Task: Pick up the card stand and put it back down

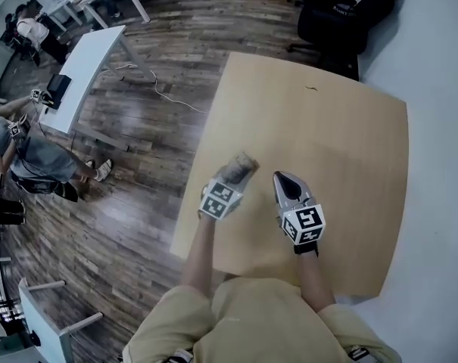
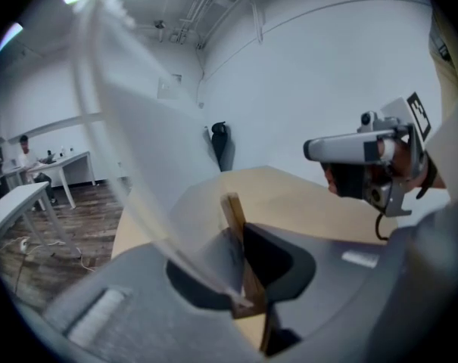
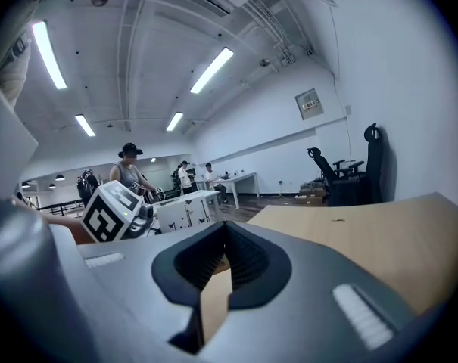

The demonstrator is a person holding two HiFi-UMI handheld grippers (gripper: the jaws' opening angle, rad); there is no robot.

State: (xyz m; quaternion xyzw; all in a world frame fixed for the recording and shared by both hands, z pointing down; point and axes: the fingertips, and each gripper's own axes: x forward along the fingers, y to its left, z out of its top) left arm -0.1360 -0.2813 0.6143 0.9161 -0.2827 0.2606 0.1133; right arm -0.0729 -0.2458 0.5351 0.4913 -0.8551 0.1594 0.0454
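The card stand (image 1: 244, 162) is a narrow wooden base (image 2: 235, 216) with a clear plastic sheet (image 2: 138, 150) rising from it to the upper left. My left gripper (image 1: 236, 171) is shut on the wooden base, its pads (image 2: 278, 259) pressed against both sides. It is over the left part of the wooden table (image 1: 334, 142); whether the base touches the top I cannot tell. My right gripper (image 1: 279, 177) hovers just to the right, jaws shut with nothing in them, as the right gripper view (image 3: 225, 229) confirms. It also shows in the left gripper view (image 2: 357, 150).
The table's near-left edge (image 1: 185, 218) lies close behind the left gripper. A black office chair (image 1: 334, 13) stands beyond the far edge. White desks (image 1: 88, 59) and several people are off to the left on the wood floor, where a cable (image 1: 160, 89) lies.
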